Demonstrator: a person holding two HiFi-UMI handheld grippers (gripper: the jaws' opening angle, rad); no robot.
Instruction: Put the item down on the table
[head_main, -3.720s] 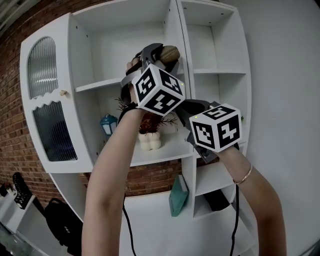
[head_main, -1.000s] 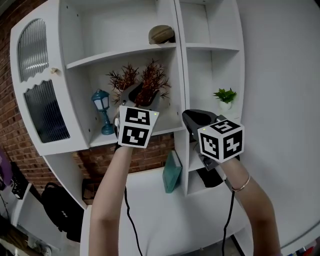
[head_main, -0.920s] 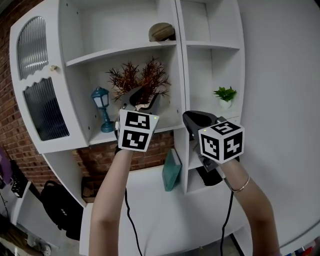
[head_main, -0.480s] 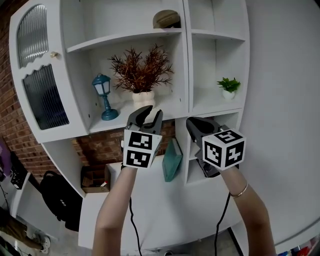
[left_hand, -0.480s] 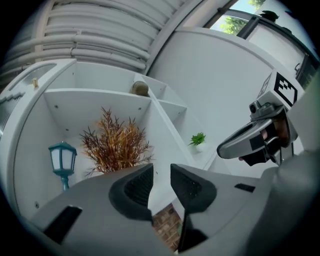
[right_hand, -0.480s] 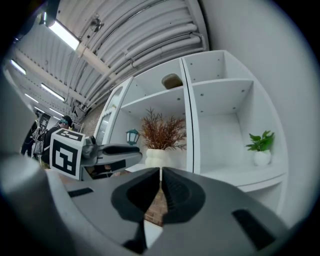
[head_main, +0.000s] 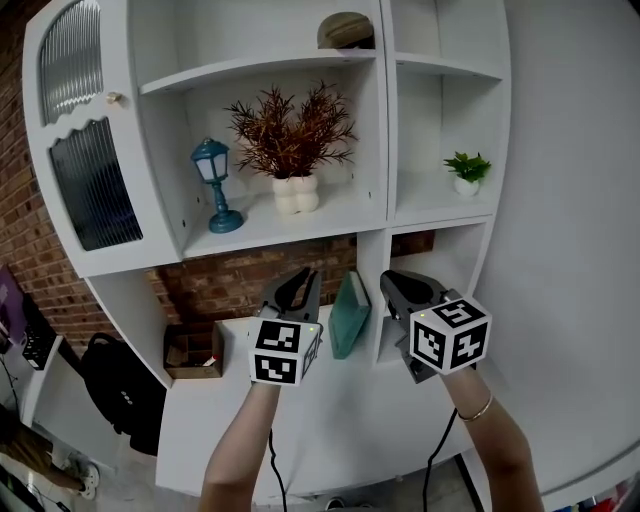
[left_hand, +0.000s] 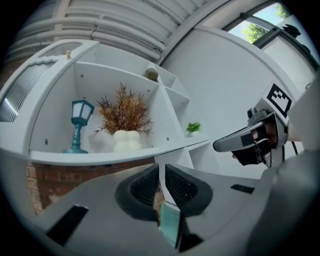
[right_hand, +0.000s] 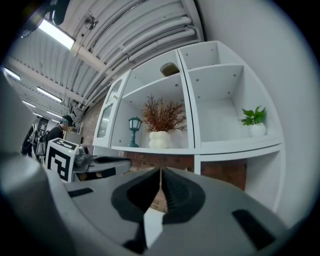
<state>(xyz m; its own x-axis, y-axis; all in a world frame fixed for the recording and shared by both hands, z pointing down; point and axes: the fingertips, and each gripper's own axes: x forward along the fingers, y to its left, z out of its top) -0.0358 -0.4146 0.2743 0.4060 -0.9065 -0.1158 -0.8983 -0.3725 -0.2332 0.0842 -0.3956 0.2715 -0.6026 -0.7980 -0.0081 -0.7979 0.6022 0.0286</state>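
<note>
A rounded brown stone-like item (head_main: 345, 29) lies on the top shelf, far above both grippers; it also shows small in the left gripper view (left_hand: 151, 75). My left gripper (head_main: 300, 284) hangs low over the white table (head_main: 300, 430). Its jaws are closing, with a thin gap left and nothing between them (left_hand: 161, 170). My right gripper (head_main: 403, 286) is level with it to the right, shut and empty (right_hand: 160, 172). A teal book (head_main: 350, 315) leans on the cabinet between the two grippers.
The white shelf unit (head_main: 384, 120) holds a blue lantern (head_main: 213, 186), a red-brown plant in a white vase (head_main: 294, 194) and a small green plant (head_main: 467, 171). Brick wall (head_main: 240, 285) sits behind the table. A cardboard box (head_main: 190, 352) stands at the table's left.
Both grippers have dropped from the middle shelf's height to just above the table. The left jaws have narrowed from wide apart to a thin slit.
</note>
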